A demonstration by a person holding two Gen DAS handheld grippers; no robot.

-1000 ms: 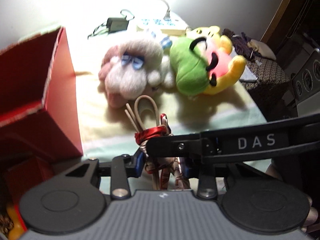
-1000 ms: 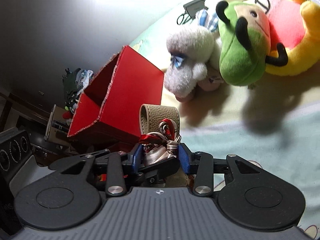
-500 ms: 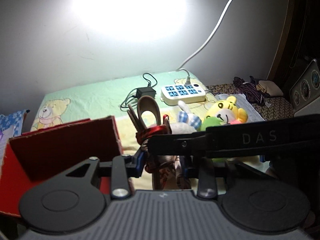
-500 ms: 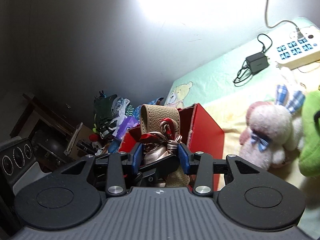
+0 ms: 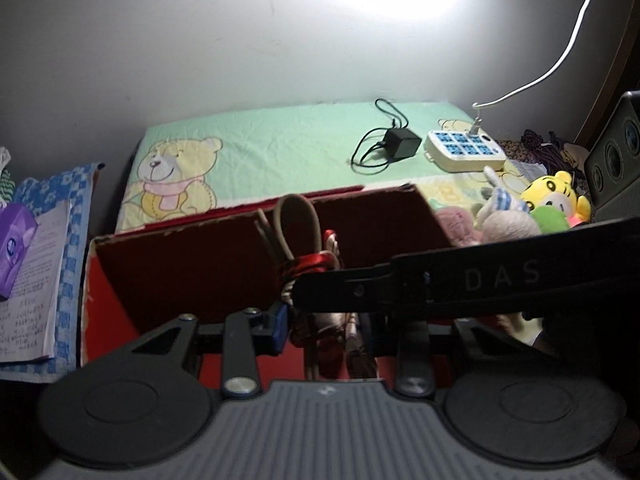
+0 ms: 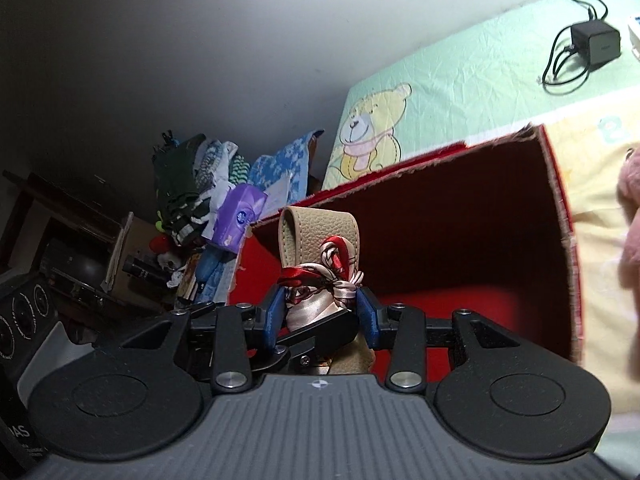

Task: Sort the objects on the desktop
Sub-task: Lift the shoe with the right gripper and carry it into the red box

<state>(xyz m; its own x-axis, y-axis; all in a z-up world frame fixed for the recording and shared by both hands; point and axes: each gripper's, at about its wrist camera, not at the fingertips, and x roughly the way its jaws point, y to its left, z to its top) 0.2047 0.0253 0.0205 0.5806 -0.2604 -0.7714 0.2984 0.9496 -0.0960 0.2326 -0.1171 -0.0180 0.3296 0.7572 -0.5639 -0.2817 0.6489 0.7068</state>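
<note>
Beige strap (image 6: 318, 232) shows broad rightward; leftward adds plush toys (image 5: 532, 208).

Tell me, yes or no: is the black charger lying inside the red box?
No, in the left wrist view the black charger lies on the green bear cloth behind the red box, outside it.

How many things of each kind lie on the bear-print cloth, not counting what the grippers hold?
Red box: 1
Plush toys: 3 visible, pink, grey-white, yellow-green
Black charger: 1
White power strip: 1
Total: 6
</note>
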